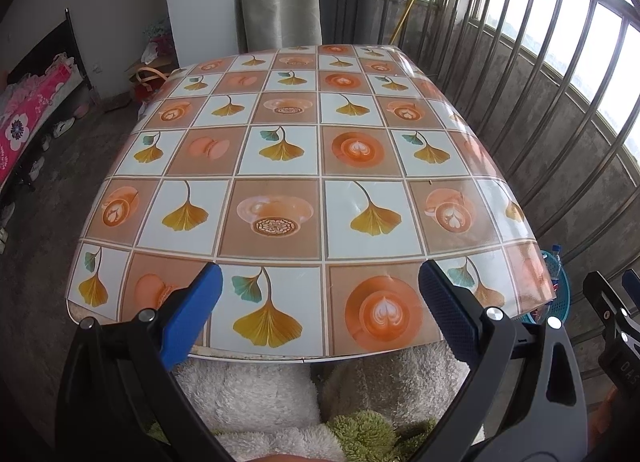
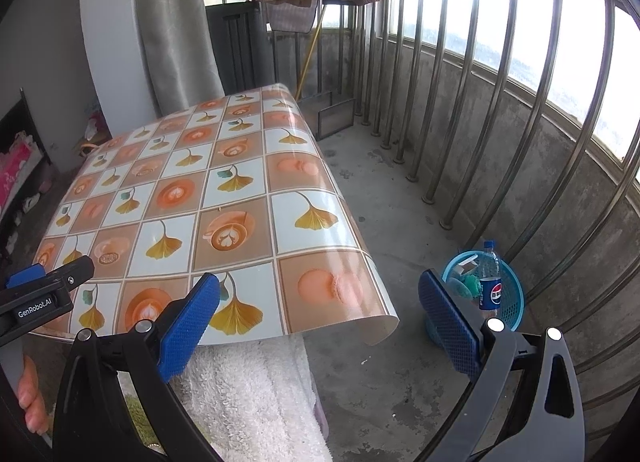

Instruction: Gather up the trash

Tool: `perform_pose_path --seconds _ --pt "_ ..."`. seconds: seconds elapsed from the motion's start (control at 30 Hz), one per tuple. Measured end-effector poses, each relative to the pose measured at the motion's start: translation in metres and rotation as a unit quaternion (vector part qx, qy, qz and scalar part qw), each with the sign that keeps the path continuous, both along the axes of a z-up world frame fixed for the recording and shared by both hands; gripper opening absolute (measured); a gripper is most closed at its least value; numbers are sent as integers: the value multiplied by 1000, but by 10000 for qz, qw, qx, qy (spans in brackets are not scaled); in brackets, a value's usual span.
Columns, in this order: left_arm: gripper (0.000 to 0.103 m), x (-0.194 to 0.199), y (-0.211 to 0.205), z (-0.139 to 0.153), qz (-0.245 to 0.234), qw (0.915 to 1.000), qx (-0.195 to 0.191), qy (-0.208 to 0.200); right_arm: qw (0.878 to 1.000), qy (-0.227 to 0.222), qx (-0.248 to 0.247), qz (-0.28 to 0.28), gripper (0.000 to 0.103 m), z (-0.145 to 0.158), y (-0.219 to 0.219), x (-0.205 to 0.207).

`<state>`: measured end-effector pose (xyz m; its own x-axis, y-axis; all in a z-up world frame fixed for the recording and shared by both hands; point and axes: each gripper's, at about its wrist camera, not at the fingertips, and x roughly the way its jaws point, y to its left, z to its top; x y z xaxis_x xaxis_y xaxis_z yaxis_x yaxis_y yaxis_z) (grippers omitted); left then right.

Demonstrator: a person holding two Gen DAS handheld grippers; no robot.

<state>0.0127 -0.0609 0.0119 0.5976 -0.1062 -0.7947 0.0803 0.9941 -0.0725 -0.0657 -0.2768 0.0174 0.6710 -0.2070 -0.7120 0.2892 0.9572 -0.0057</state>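
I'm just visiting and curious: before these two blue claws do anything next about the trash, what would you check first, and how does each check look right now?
1. Left gripper open and holding nothing: ok.
2. Right gripper open and holding nothing: ok.
3. Trash visible on the table: not ok, none shows on the patterned cloth.
4. Blue basket on the floor beside the table, reachable from above: ok.
5. Bottle stands upright in the basket: ok.
6. Room left in the basket: cannot tell.

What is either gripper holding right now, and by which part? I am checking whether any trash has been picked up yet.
Nothing is held. The left gripper and the right gripper both stand open with only air between their blue pads.
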Motion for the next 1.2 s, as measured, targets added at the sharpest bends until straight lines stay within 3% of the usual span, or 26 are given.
perform_pose_path --seconds 1.2 --pt "94 3 4 4 -4 10000 62 -34 10000 10 41 32 97 2 -6 4"
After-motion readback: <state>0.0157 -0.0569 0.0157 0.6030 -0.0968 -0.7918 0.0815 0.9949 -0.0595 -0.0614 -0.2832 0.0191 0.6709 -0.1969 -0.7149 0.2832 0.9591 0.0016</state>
